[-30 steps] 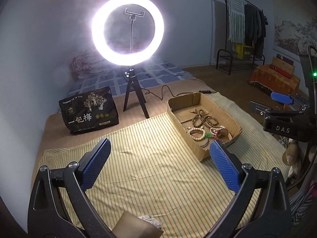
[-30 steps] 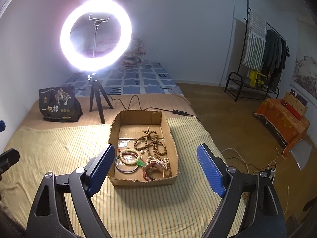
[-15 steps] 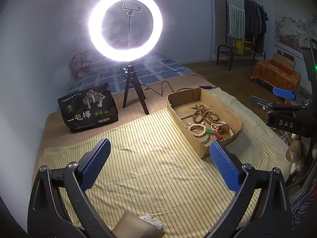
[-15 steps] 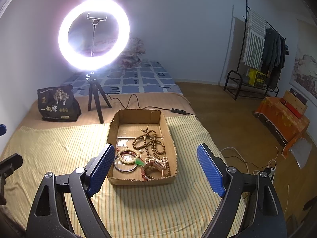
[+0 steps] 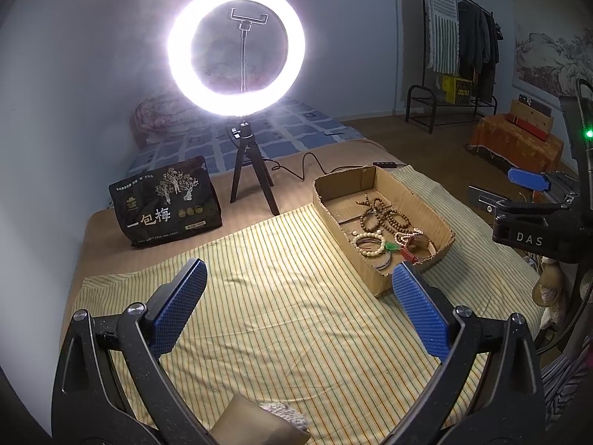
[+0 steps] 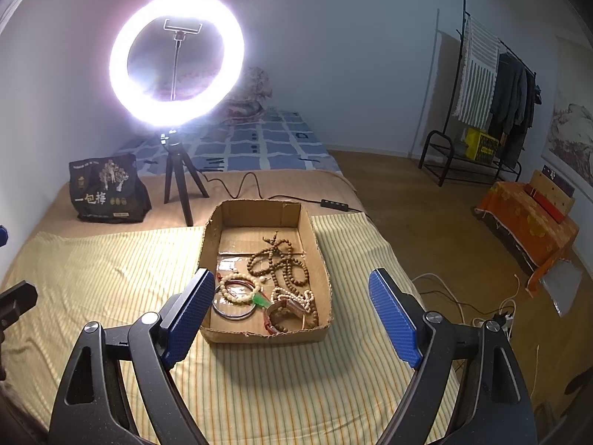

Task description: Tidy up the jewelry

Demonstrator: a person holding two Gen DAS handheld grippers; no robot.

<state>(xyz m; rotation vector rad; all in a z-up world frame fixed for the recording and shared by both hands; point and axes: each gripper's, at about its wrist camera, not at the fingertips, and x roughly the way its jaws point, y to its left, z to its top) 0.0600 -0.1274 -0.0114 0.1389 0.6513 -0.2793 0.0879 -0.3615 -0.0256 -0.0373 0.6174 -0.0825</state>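
Two grippers hang spread and empty. My right gripper (image 6: 292,319) is nearer: the cardboard box (image 6: 322,256) lies dead ahead, long axis running away from me. From my left gripper (image 5: 296,304) it sits off right. Inside: brown bead strands (image 6: 281,259), a cream bracelet (image 6: 237,291) and bangles, tangled at the near end.

Black speckled gripper arms, silver screws, blue textured fingers (image 5: 420,313), white "DAS" lettering
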